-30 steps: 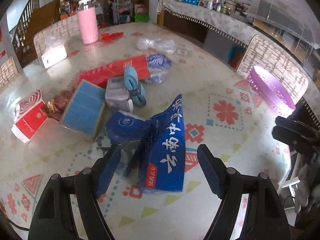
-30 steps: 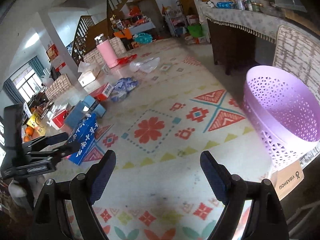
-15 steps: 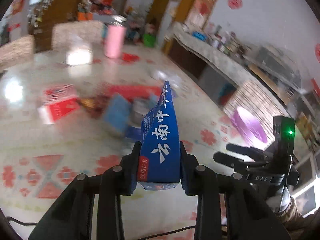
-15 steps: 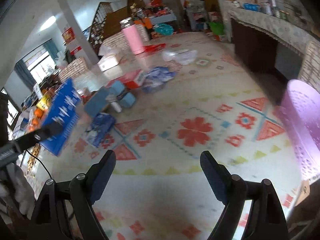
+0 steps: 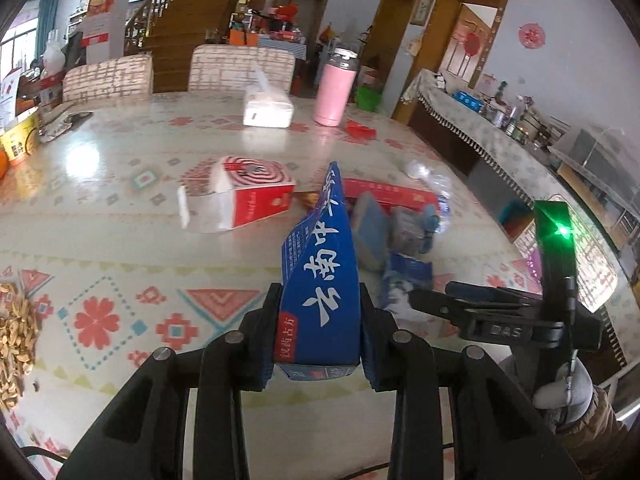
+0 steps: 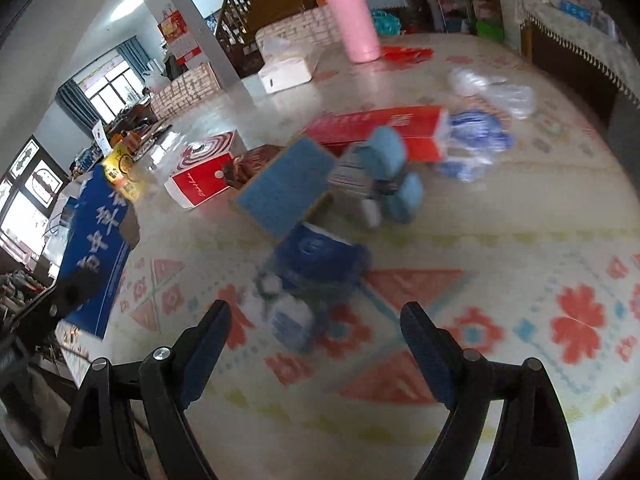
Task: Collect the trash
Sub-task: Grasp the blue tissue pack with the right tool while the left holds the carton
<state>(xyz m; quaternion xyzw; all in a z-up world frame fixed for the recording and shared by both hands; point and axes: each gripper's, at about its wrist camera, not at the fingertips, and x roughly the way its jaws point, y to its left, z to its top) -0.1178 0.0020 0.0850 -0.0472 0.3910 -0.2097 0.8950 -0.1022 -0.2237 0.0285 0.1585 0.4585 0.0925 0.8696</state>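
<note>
Left wrist view showed the left gripper (image 5: 320, 344) clamped on the tall blue carton (image 5: 320, 280), lifted clear of the table (image 5: 120, 240). The right gripper (image 6: 316, 344) hung with jaws apart, empty, above a crumpled blue packet (image 6: 320, 256). Gripped only near its base, the carton might tip out if swung quickly.

Bare surface (image 6: 500, 360) lies open under the right hand-held gripper (image 6: 316, 344). Just ahead, a blue packet (image 6: 320, 256) and piled boxes (image 6: 288, 188) block the way.
</note>
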